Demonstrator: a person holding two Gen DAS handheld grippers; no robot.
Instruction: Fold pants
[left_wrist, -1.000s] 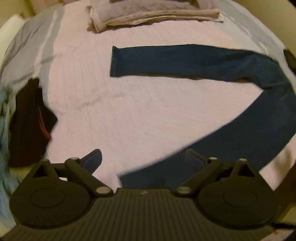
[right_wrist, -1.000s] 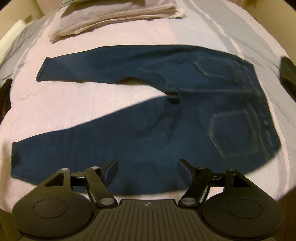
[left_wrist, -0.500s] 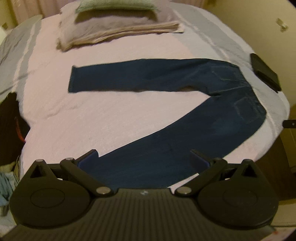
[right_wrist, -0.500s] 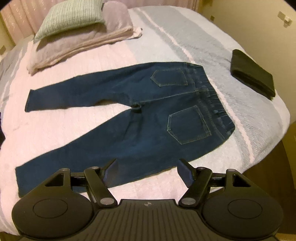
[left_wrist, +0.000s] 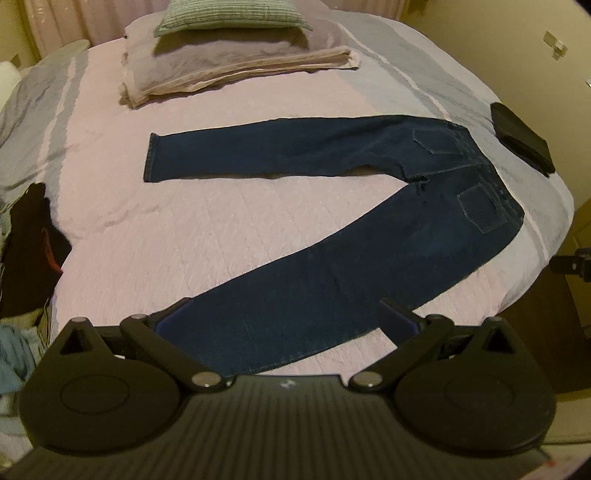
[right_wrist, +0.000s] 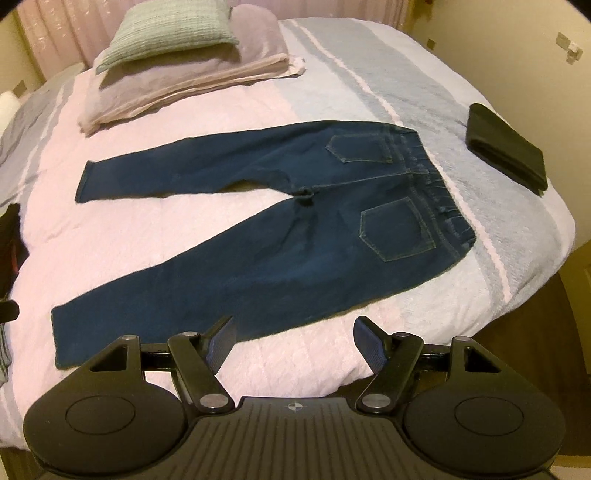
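Dark blue jeans (left_wrist: 369, 258) (right_wrist: 314, 229) lie flat on the bed, back pockets up, waistband to the right, the two legs spread apart in a V toward the left. My left gripper (left_wrist: 286, 319) hangs open above the hem end of the near leg, holding nothing. In the right wrist view my right gripper (right_wrist: 293, 338) is open too, raised over the bed's near edge just in front of the near leg's thigh. Neither gripper touches the fabric.
A pink and grey quilt covers the bed (right_wrist: 184, 229). Pillows and folded bedding (right_wrist: 177, 70) (left_wrist: 236, 59) sit at the head. A folded black garment (right_wrist: 506, 147) (left_wrist: 521, 138) lies at the right edge. Dark clothes (left_wrist: 29, 243) are piled off the left side.
Both grippers have pulled back and risen away from the jeans, so the whole pair and the bed now show. Both stayed open.
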